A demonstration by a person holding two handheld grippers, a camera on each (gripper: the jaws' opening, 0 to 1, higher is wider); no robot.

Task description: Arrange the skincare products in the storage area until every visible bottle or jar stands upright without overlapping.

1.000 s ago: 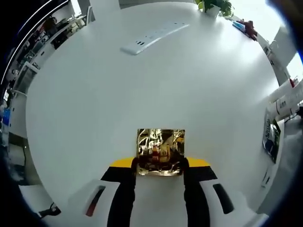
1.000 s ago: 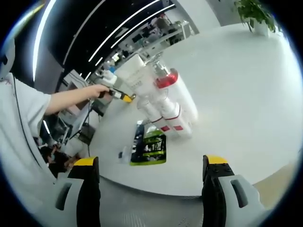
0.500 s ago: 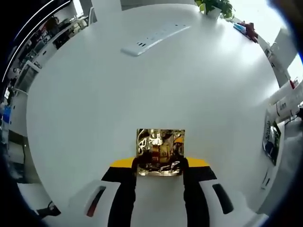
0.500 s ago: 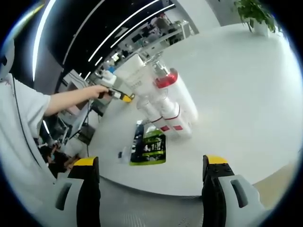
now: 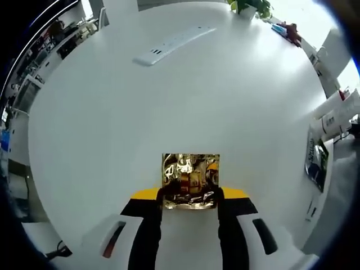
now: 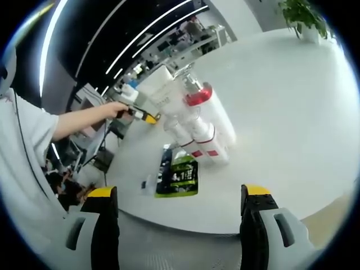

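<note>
Left gripper (image 5: 190, 194) clamped on gold foil-wrapped box (image 5: 190, 179) over white table (image 5: 169, 107); right gripper (image 6: 177, 197) agape, empty. Best set upright, apart from white bottles (image 6: 205, 126).

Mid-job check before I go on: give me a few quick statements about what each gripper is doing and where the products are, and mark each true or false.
1. The left gripper is shut on the gold foil box. True.
2. The right gripper grips a white bottle. False: its jaws stand wide apart with nothing between them.
3. The white bottles with red trim all stand upright. False: they lie on their sides, bunched on the white table.
4. A green and black sachet lies flat near the table edge. True.
5. A power strip lies on the table in the left gripper view. True.
</note>
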